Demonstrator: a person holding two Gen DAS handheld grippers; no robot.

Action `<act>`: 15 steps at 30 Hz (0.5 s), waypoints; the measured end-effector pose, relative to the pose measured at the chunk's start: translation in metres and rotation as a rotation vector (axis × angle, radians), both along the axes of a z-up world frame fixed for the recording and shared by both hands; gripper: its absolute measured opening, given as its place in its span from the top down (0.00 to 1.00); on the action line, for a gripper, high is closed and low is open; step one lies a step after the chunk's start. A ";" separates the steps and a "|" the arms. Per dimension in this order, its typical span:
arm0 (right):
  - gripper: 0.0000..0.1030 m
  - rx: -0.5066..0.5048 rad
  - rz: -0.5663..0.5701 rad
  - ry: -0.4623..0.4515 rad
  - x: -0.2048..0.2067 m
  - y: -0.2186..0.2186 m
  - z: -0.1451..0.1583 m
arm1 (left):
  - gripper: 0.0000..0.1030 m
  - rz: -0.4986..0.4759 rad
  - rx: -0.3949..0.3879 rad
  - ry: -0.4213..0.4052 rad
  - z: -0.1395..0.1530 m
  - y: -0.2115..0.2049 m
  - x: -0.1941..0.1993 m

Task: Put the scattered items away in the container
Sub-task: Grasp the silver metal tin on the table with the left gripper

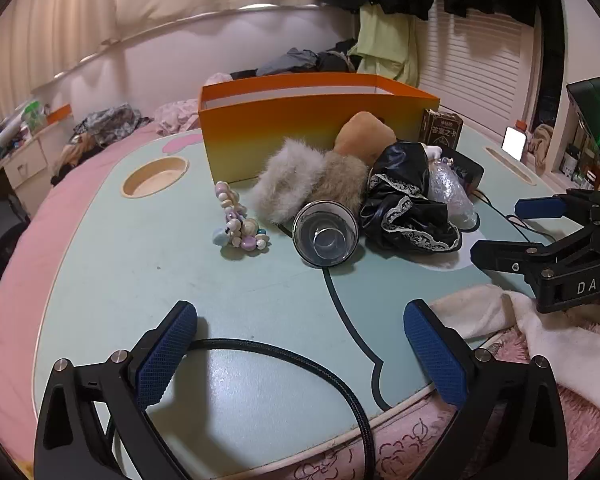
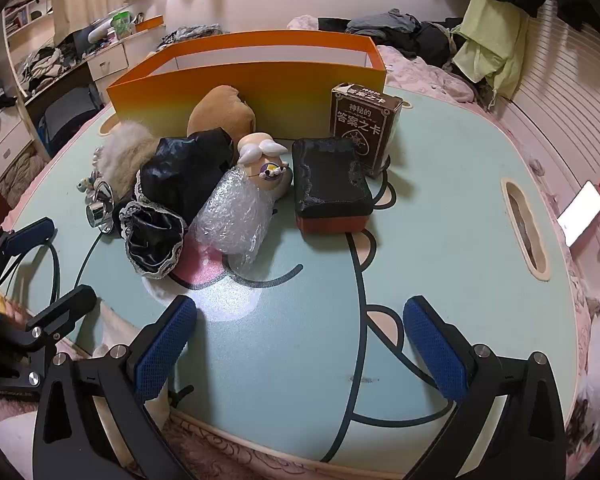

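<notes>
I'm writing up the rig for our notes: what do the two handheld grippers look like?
Both match: the left gripper and right gripper have matte black angular frames with silver screw heads and blue, cross-hatched fingers. White letters "DAS" mark the right gripper's body, seen from the left wrist view. A black braided cable crosses the table below the left one.

You get warm, fairly dim indoor light from above in both wrist views, leaving a soft sheen on the table and short shadows beneath the clutter. A lit screen blows out to pure white. Fisheye bending curves the edges, the corners vignette to black, and focus stays sharp.
</notes>
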State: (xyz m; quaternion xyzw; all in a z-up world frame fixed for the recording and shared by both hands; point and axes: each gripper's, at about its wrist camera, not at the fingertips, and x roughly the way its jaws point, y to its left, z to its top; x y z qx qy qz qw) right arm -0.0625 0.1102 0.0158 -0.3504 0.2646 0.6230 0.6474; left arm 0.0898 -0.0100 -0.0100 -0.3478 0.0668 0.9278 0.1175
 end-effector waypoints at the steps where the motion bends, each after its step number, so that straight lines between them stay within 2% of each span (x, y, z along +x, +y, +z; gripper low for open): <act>1: 0.00 0.000 0.001 0.001 0.000 0.000 0.000 | 0.00 -0.001 0.000 0.000 0.000 -0.001 0.000; 5: 0.00 0.000 0.005 0.000 -0.001 0.000 0.000 | 0.00 0.015 -0.008 0.000 0.001 -0.001 0.000; 9: 0.00 -0.002 0.011 0.003 -0.001 0.000 0.001 | 0.02 -0.006 -0.054 0.079 0.009 0.004 0.007; 11: 0.00 -0.001 0.013 0.003 -0.001 0.000 0.000 | 0.09 -0.035 -0.054 0.123 0.017 0.006 0.009; 12: 0.00 0.000 0.013 0.003 -0.001 0.000 0.000 | 0.19 -0.048 -0.048 0.128 0.020 0.007 0.008; 13: 0.00 0.000 0.013 0.003 -0.001 0.000 0.000 | 0.31 -0.059 -0.041 0.118 0.021 0.008 0.005; 15: 0.00 -0.001 0.015 0.003 -0.001 0.000 -0.001 | 0.39 -0.076 -0.017 0.080 0.022 0.008 -0.006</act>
